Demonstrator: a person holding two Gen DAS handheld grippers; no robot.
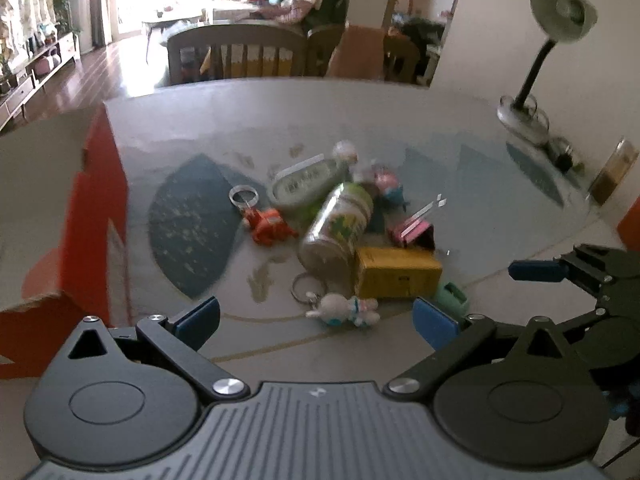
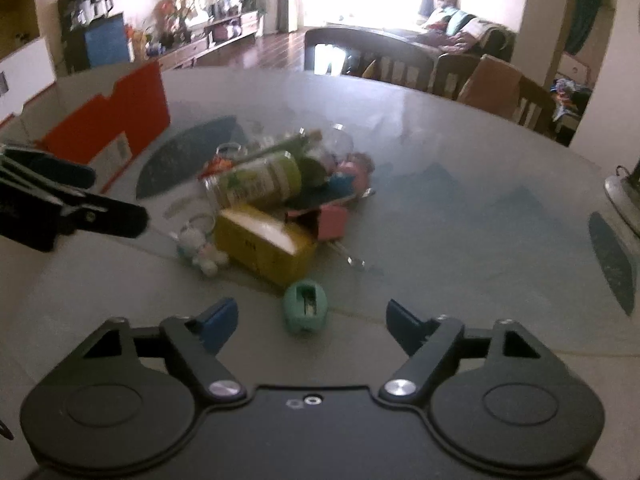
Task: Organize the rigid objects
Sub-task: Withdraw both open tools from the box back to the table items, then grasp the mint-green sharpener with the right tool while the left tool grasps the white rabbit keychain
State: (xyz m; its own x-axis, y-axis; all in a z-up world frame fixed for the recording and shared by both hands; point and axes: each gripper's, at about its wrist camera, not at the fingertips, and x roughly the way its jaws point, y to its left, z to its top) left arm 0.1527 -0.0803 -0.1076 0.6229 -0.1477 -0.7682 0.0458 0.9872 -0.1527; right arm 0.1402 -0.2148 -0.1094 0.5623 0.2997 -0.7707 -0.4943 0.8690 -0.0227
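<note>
Both grippers over clutter pile, jaws apart, nothing held.
Left gripper [image 1: 316, 320] and right gripper [image 2: 312, 322] empty. Pile at 12 o'clock on the glass-topped table [image 1: 460, 128]: tipped jar [image 1: 338, 226] resting on yellow box [image 1: 398, 276], bunny keychain [image 1: 346, 310], teal sharpener [image 2: 305, 306]. Orange carton [image 1: 52, 208] at 9, lamp [image 1: 558, 12] at 2. Labels unreadable.

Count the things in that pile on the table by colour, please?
Green: 2, the jar and mint sharpener
Yellow: 1, box
Orange: 1, toy
White: 2, bunny keychain and oval case
Pink: 2, small box and figure
Total: 8
</note>
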